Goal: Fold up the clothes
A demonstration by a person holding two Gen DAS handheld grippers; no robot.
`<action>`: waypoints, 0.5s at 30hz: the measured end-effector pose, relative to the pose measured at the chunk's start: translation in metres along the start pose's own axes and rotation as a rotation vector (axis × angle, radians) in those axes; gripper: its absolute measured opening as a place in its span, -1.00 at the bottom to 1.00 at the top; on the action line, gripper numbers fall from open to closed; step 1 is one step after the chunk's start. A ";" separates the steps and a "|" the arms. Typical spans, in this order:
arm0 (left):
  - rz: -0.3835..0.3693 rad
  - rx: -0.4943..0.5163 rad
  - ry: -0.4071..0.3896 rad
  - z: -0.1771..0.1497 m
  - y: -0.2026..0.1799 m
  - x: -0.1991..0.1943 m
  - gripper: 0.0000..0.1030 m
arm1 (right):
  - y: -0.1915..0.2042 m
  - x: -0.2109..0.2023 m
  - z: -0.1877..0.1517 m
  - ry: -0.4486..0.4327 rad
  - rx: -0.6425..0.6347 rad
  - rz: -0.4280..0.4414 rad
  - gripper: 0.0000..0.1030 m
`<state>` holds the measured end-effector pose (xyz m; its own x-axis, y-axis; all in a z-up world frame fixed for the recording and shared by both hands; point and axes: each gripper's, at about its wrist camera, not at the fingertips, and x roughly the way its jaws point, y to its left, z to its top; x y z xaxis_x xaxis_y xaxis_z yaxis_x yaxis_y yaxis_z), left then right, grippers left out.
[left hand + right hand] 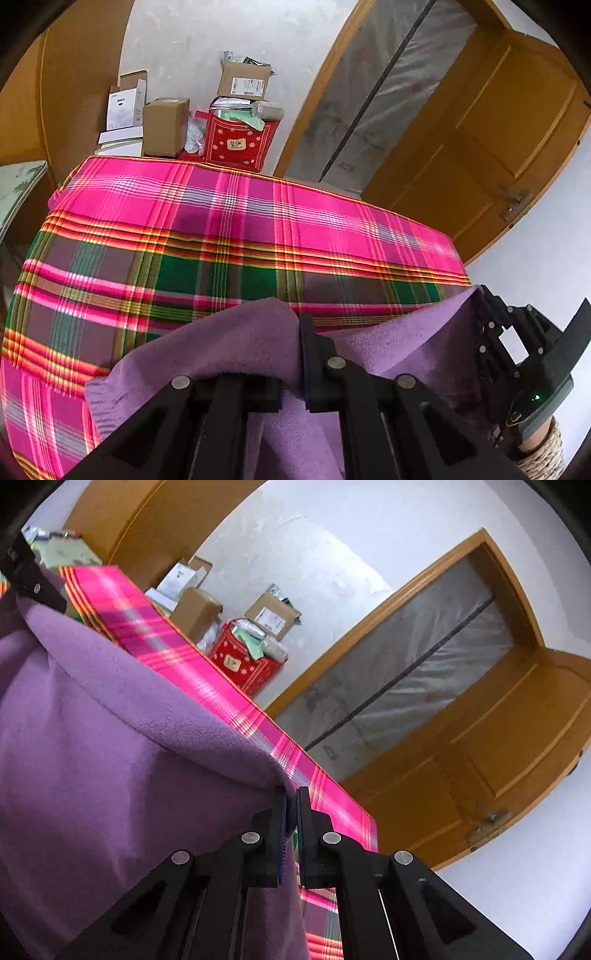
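Fleece, purple and soft, hangs between the two grippers above the plaid cloth, which covers a table and serves as the landmark for the rest. In the left wrist view the left gripper is clamped on the fleece's upper edge, the fabric bunched over one finger and running down between both; the fleece drapes over the near part of the plaid cloth and stretches toward the right gripper, seen at the cloth's near right corner, where the fleece edge meets its fingers. In the right wrist view the right gripper has its fingers drawn almost together, pinching a corner of the fleece at their tips, with the garment falling away to one side and the left gripper holding the far end of the same edge. Beyond the far edge of the plaid cloth, against a white wall, stand cardboard boxes and a red box stuffed with packets. Past the cloth's far right corner there is a doorway covered with plastic sheeting, and a wooden door standing open beside it
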<state>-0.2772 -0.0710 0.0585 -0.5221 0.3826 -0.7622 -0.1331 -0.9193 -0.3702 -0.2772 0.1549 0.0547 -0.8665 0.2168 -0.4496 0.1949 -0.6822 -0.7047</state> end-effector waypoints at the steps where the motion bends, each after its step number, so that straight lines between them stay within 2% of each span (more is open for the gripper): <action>1: -0.004 0.002 0.009 0.000 0.001 0.004 -0.84 | 0.003 0.005 0.000 0.010 -0.008 0.004 -0.91; 6: -0.040 0.004 0.057 -0.003 0.010 0.015 -0.78 | 0.012 0.020 -0.003 0.057 -0.007 0.048 -0.91; 8: -0.060 -0.002 0.076 -0.005 0.016 0.013 -0.70 | 0.013 0.024 -0.004 0.078 0.008 0.070 -0.86; 10: -0.054 0.005 0.072 -0.008 0.020 0.004 -0.56 | 0.011 0.023 -0.006 0.086 0.022 0.082 -0.79; 12: -0.057 0.027 0.059 -0.009 0.023 -0.009 -0.50 | 0.005 0.021 -0.008 0.098 0.053 0.088 -0.60; 15: -0.056 0.018 0.030 -0.012 0.033 -0.032 -0.47 | -0.005 0.017 -0.012 0.122 0.115 0.115 -0.59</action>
<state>-0.2551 -0.1121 0.0646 -0.4876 0.4362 -0.7563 -0.1767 -0.8976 -0.4038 -0.2877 0.1704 0.0441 -0.7777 0.2111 -0.5921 0.2298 -0.7813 -0.5803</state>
